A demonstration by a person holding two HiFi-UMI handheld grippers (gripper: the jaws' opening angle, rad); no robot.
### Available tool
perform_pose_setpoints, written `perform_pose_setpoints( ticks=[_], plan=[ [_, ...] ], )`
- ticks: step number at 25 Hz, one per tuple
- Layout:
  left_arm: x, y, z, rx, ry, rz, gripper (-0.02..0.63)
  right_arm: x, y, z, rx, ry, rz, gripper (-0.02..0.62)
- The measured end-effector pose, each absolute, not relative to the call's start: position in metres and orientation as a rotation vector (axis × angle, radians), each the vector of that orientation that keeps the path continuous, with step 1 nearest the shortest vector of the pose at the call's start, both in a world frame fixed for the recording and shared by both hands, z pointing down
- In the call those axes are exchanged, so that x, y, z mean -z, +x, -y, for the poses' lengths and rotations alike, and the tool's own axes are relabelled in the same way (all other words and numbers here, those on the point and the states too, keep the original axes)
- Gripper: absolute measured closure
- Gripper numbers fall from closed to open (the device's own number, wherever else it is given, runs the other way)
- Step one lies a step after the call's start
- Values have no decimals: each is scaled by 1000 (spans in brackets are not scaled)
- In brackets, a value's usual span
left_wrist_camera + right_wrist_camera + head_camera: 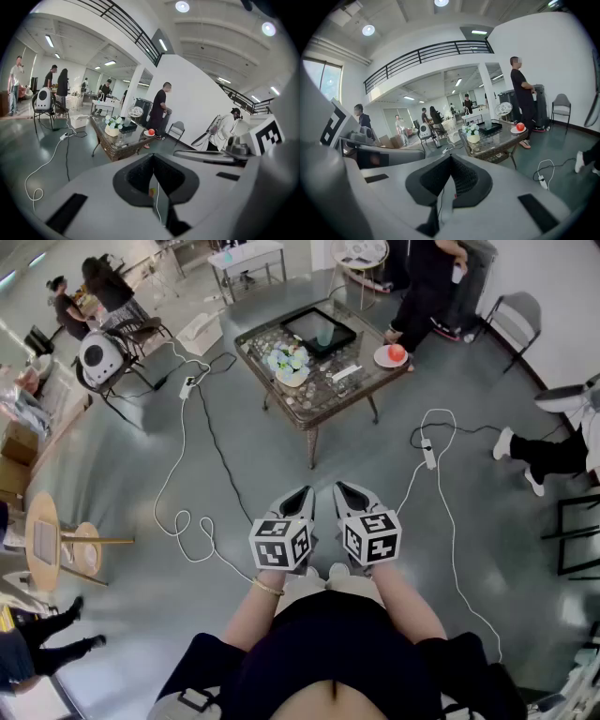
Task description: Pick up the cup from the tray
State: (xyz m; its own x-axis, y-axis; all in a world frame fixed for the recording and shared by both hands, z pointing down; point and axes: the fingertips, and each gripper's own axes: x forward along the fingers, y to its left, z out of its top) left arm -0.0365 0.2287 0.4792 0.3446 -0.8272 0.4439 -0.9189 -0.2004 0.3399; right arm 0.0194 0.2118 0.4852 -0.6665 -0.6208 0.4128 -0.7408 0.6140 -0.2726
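Observation:
The cup (324,334), a pale see-through tumbler, stands on a black tray (306,322) at the far side of a glass-topped wicker table (319,395). Both grippers hang side by side over the floor, well short of the table. My left gripper (299,496) is shut with nothing in it, and so is my right gripper (347,491). In the left gripper view the jaws (153,156) meet, and the cup (127,121) is small and far off. The right gripper view shows closed jaws (451,156) with the cup (488,124) on the tray (493,128) beyond.
On the table are a pot of flowers (289,362) and a plate with a red fruit (393,354). White and black cables with power strips (427,452) lie on the floor around it. A person (433,287) stands at its far right corner. Chairs (120,362) stand at left.

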Motion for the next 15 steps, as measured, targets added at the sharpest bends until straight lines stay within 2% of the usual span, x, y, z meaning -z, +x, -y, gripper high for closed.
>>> perform_pose_setpoints(
  ticks=[15],
  plan=[
    [-478,-48,-201,-208,2063,1509,597,-481,3,-184,-600,1111,2583,586]
  ],
)
